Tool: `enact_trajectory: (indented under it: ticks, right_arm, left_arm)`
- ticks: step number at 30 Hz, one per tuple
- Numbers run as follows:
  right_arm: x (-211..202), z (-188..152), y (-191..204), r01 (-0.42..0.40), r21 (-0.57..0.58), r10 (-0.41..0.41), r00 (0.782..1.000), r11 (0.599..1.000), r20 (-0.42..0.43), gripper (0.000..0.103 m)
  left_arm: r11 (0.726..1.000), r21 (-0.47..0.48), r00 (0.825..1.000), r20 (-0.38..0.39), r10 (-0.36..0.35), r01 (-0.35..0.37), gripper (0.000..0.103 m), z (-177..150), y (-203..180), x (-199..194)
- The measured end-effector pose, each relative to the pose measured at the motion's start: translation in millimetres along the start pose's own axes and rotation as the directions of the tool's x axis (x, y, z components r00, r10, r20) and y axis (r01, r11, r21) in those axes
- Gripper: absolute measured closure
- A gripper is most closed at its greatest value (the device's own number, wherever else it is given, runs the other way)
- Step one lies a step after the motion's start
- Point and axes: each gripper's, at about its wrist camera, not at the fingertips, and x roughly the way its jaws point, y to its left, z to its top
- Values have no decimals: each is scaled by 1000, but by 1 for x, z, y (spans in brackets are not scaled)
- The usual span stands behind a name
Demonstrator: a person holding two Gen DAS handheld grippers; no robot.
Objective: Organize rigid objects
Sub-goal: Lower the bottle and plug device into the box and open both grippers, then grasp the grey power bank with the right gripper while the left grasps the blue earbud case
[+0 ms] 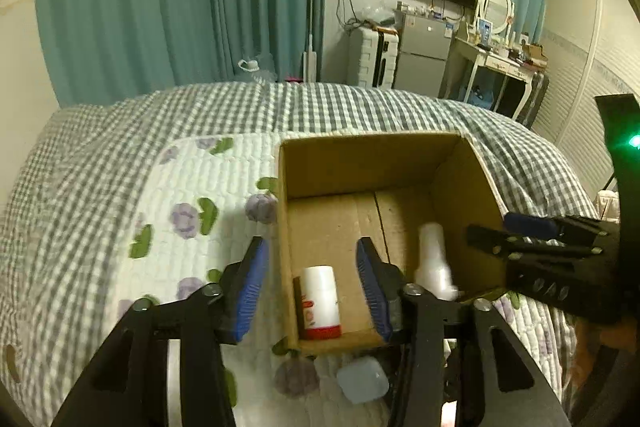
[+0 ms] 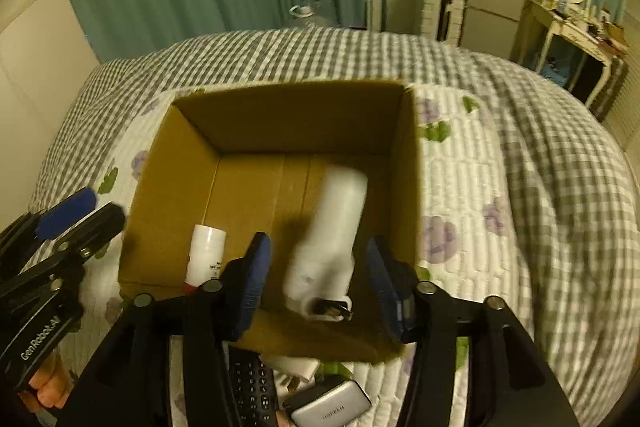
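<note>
You're mid-drop: your right gripper (image 2: 318, 279) gapes wide above the cardboard box (image 2: 288, 115), the white charger (image 2: 328, 239) loose between its fingers, your left gripper (image 1: 312, 283) equally empty, so next fetch the silver adapter (image 2: 332, 407) at 6 o'clock.

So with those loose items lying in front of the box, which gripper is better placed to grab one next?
Probably right. The right gripper is open, with the grey charger and remote just below it, outside the cardboard box.
</note>
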Motion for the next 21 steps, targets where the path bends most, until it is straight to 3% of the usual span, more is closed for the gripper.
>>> enact_trajectory:
  ticks: [2, 6, 9, 13, 16, 21]
  right_arm:
    - [-18, -2, -1, 16, 9, -16, 1000, 1000, 15, 49]
    - [-61, -11, -1, 57, 12, -57, 997, 998, 45, 48]
    - [-87, -25, 0, 84, 14, -84, 995, 996, 57, 38]
    - [-116, -51, 4, 109, 14, -109, 992, 994, 69, 31]
    - [-125, -70, 9, 131, 13, -132, 989, 991, 69, 19]
    - [-109, -103, 14, 123, 27, -125, 991, 992, 44, 18]
  left_arm:
    - [1000, -6, 1000, 15, 12, -12, 34, -3, 3, -18]
    - [1000, -10, 999, 33, 6, -6, 22, -15, 8, -51]
    - [1000, -16, 999, 38, 3, -3, 11, -25, 9, -73]
    - [1000, -20, 999, 42, -18, 19, 3, -41, 8, -94]
    - [1000, -9, 999, 46, -7, 8, 3, -56, 7, -97]
    - [999, -26, 1000, 1, -22, 22, 3, -90, 12, -74]
